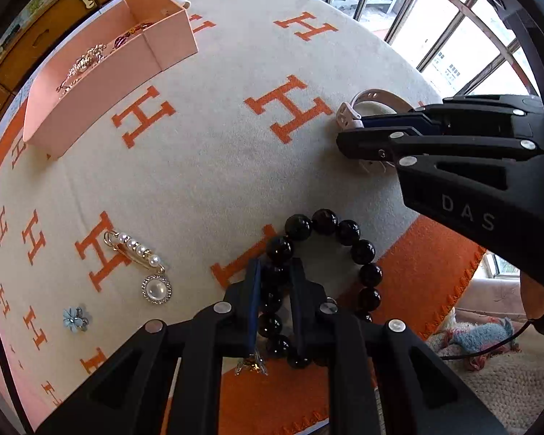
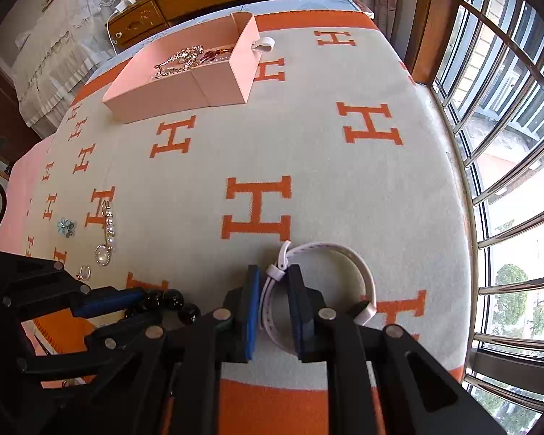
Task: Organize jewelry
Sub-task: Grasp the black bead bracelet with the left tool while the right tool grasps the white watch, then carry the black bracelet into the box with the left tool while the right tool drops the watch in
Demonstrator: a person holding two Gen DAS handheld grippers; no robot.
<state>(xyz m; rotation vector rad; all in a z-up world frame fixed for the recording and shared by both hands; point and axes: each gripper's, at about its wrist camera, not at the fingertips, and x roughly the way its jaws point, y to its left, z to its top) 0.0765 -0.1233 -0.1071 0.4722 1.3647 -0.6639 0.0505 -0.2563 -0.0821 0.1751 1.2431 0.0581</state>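
Cream blanket with orange H letters covers the bed. Far back sits a pink box holding shiny jewelry. Nearby, the left gripper pinches a black bead bracelet, and the right gripper pinches a white strap.

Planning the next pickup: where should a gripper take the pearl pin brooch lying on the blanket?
Grip the pearl pin brooch across its straight pearl bar, coming from above with fingers either side. The bar is narrow and lies flat; the round pendant looks dangling and loose.
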